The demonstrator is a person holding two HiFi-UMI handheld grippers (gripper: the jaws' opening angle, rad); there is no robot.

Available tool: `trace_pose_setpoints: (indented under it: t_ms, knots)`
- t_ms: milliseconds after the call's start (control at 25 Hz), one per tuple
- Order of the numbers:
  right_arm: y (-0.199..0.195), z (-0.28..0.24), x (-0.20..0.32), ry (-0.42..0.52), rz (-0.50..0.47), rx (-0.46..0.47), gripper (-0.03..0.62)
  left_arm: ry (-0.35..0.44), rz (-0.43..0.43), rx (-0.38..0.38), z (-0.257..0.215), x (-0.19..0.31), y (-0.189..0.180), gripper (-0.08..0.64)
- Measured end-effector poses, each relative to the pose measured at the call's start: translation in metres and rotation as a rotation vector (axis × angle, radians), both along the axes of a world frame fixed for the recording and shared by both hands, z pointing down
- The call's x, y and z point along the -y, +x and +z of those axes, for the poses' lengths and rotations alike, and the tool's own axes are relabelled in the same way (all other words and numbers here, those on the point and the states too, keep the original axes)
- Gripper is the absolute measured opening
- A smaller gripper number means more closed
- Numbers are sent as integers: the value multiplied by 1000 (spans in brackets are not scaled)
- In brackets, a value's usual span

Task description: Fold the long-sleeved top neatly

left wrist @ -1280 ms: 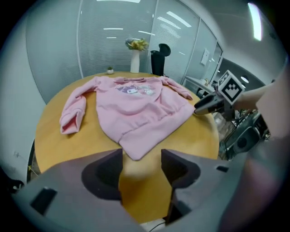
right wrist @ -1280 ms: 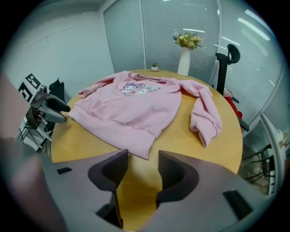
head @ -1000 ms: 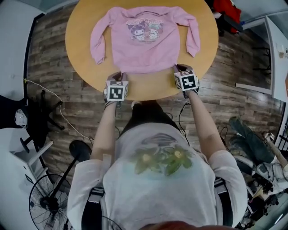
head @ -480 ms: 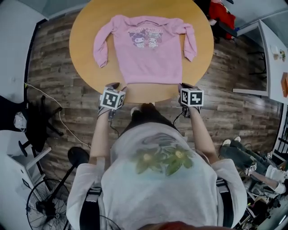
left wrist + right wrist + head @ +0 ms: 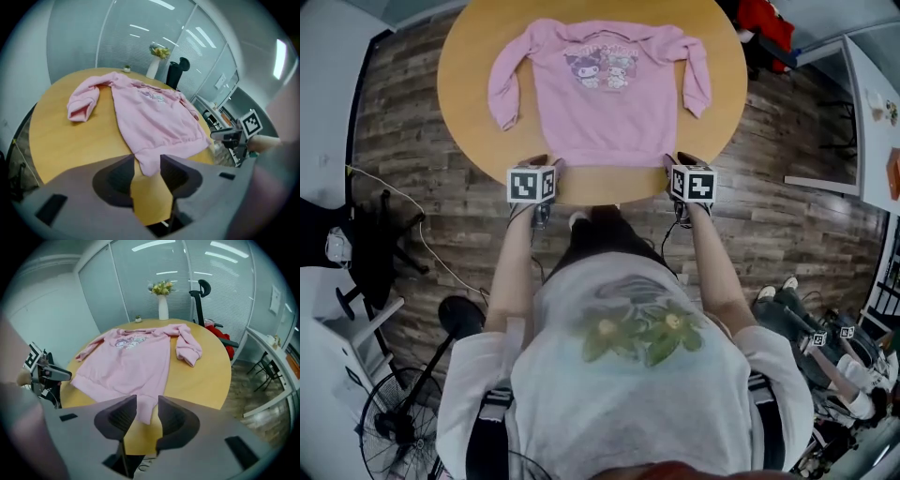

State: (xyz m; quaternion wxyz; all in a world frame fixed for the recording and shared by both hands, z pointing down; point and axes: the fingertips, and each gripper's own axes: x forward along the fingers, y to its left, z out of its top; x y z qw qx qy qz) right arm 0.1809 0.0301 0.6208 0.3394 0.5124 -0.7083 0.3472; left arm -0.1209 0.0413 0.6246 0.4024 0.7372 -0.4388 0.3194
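Note:
A pink long-sleeved top [image 5: 605, 103] with a cartoon print lies flat and face up on the round wooden table [image 5: 469, 56], sleeves spread to both sides. My left gripper [image 5: 546, 167] is at the hem's left corner and my right gripper [image 5: 677, 161] at its right corner. In the left gripper view the jaws [image 5: 147, 161] have just been opening and stand apart, with the hem corner of the top [image 5: 154, 112] lying loose between them. In the right gripper view the jaws [image 5: 147, 401] have also just been opening, with the other corner of the top [image 5: 131, 362] between them.
A white vase of flowers [image 5: 162, 305] stands at the table's far edge, with a black chair [image 5: 201, 296] behind it. A white desk [image 5: 272, 357] is to the right. On the floor a fan [image 5: 394, 422] stands at the lower left, and cables trail nearby.
Both grippers were shut on the hem corners; now their jaws stand apart and the corners lie loose. The hem sits a little closer to the table's near edge.

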Motion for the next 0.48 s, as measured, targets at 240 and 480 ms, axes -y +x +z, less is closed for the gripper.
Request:
trace_pose_setpoints:
  t_ms: [240, 480]
  knots:
    - [-1, 36, -16, -95, -6, -41, 61, -26, -70, 82, 27, 0, 1, 71]
    - [-1, 32, -45, -148, -101, 25, 100, -112, 3, 116, 22, -41, -4, 75]
